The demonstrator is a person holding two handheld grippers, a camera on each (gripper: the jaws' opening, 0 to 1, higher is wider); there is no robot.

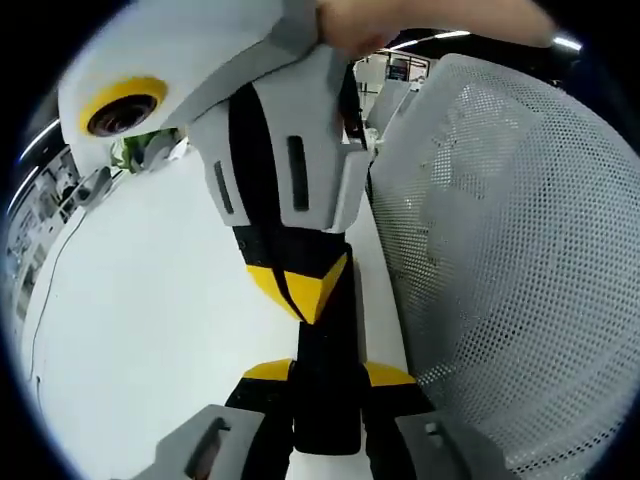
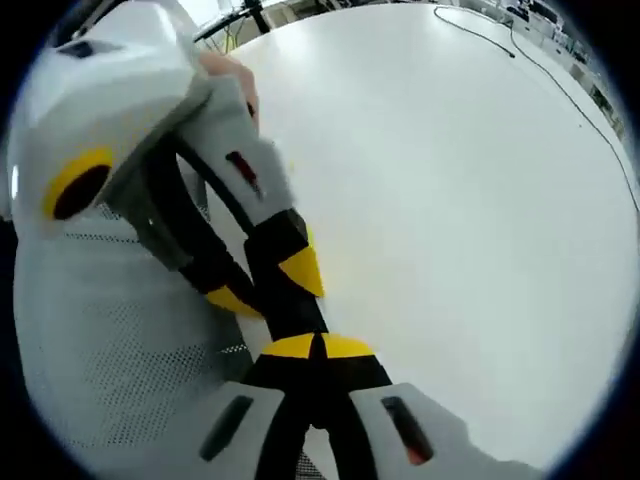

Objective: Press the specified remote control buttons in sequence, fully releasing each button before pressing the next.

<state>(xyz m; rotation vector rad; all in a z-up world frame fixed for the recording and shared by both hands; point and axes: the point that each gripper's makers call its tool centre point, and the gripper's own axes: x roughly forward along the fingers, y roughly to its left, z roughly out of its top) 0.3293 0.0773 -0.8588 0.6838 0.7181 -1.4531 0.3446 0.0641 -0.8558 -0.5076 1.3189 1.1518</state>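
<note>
A slim black remote control (image 1: 327,400) runs straight up between the yellow tips of my left gripper (image 1: 328,372), which is shut on its sides. My right gripper (image 1: 300,285) comes down from above, shut, with its yellow point against the remote's far end. In the right gripper view my right gripper (image 2: 317,347) is shut, its tips meeting on the black remote (image 2: 290,312). The left gripper (image 2: 268,288) clamps that remote from the upper left. The buttons are too dark to make out.
A white mesh chair back (image 1: 500,250) stands close on one side, also seen as mesh chair back (image 2: 110,330). The white table (image 1: 150,300) spreads wide on the other side (image 2: 450,200). A thin cable (image 2: 510,50) lies at its far edge. A hand (image 1: 400,20) holds the right gripper.
</note>
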